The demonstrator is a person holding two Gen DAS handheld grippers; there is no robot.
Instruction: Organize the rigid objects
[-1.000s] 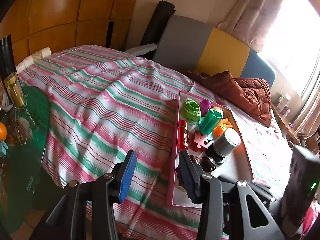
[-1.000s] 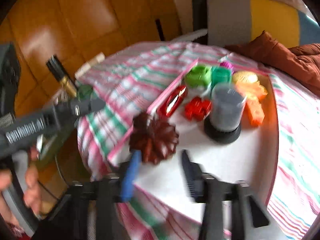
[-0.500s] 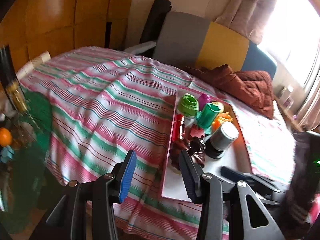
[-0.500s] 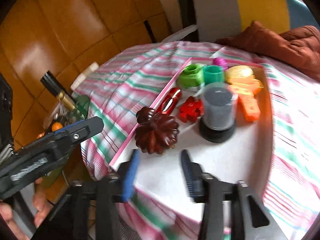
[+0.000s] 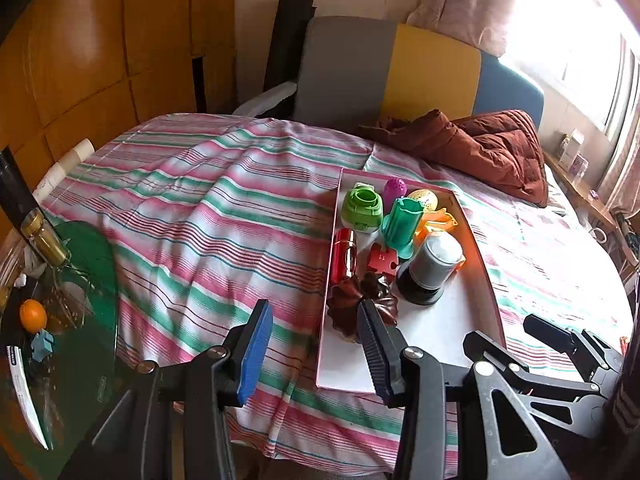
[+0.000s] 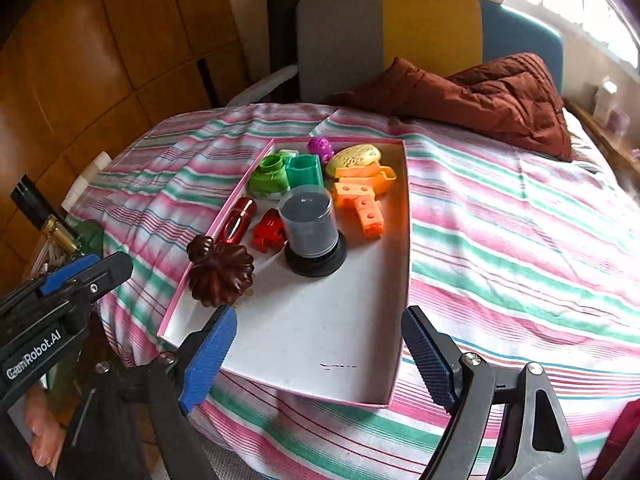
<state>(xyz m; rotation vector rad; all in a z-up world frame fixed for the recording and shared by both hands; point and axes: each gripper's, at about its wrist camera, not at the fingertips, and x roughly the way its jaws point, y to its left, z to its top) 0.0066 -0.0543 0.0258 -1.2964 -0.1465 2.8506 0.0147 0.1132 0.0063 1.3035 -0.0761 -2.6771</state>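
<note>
My right gripper (image 6: 318, 354) has just been opening its jaws, nothing between them; the brown pumpkin (image 6: 221, 270) sits in the tray (image 6: 402, 240) (left gripper (image 5: 312, 354) also open, empty).

Your right claw (image 6: 318, 354) is a black frame with two ribbed blue pads, a silver screw at the base of each finger and triangular cut-outs in the arms behind them. Your left claw (image 5: 316, 354) is built alike, though only one pad (image 5: 255, 354) shows blue; the other looks dark. Along its black body, in the right wrist view, runs white lettering reading "GeenRobot.AI".
</note>
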